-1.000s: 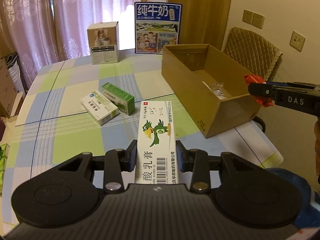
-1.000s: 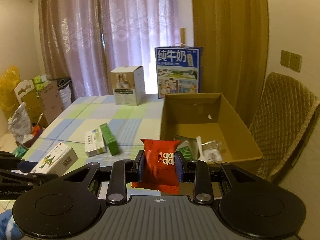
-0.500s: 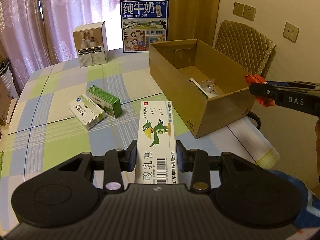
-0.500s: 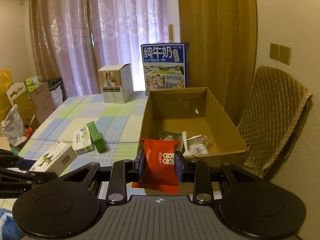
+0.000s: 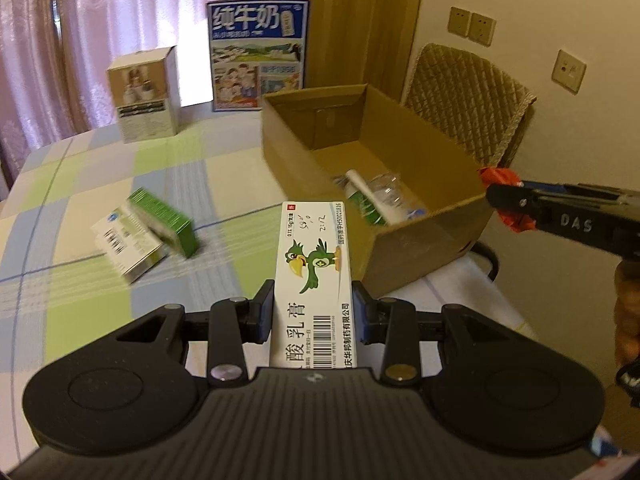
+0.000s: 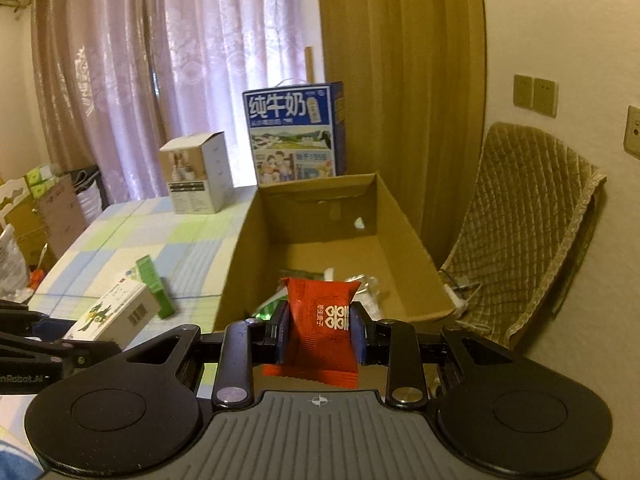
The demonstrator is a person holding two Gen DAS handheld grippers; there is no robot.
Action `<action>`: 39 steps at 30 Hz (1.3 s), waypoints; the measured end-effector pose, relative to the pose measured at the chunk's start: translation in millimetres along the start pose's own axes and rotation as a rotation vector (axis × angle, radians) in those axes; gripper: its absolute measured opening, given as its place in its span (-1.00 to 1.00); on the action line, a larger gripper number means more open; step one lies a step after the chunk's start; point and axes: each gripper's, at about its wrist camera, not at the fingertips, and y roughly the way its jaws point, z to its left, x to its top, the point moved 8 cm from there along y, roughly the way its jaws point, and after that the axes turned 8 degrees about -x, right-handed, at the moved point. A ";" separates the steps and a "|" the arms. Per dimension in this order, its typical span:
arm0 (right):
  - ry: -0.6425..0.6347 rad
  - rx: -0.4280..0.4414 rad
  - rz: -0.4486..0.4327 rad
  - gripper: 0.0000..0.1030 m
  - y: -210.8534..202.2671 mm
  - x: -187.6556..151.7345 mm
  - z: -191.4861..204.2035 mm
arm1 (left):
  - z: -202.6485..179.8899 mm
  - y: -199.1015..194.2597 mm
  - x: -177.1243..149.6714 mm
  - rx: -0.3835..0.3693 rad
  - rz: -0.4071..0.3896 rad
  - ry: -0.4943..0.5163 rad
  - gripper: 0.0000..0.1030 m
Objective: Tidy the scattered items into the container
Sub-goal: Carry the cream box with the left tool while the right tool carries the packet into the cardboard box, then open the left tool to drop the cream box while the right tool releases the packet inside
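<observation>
My left gripper (image 5: 312,312) is shut on a long white ointment box with a green bird (image 5: 314,264), held above the table just left of the open cardboard box (image 5: 424,240). My right gripper (image 6: 320,332) is shut on a red snack packet (image 6: 322,312), held over the near end of the cardboard box (image 6: 240,248). The right gripper with its red packet (image 5: 506,196) also shows in the left wrist view at the box's right corner. Inside the box lie a white tube and clear wrappers (image 5: 380,196). A white medicine box (image 5: 128,248) and a green box (image 5: 166,216) lie on the table.
A blue milk carton box (image 5: 258,54) and a small white-brown box (image 5: 144,94) stand at the table's far edge. A quilted chair (image 6: 520,216) stands right of the cardboard box. The checked tablecloth (image 5: 100,168) covers the table. Bags and boxes (image 6: 24,220) sit on the floor at left.
Both grippers have moved forward and higher toward the cardboard box, each still holding its item. The box's inside shows more fully now.
</observation>
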 end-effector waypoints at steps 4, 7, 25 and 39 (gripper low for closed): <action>0.006 -0.006 0.001 -0.45 13.2 10.7 -9.6 | -13.2 20.0 22.0 -0.037 -0.014 0.000 -0.36; 0.008 -0.006 0.007 -0.45 26.5 17.9 -13.9 | -19.5 35.2 36.8 -0.059 -0.024 -0.012 -0.36; 0.010 -0.034 0.046 -0.45 95.3 37.4 -28.9 | -30.7 113.5 102.8 -0.136 -0.062 -0.064 -0.36; 0.018 -0.020 0.058 -0.45 103.5 34.2 -25.8 | -5.7 97.4 95.6 -0.135 -0.119 -0.125 -0.15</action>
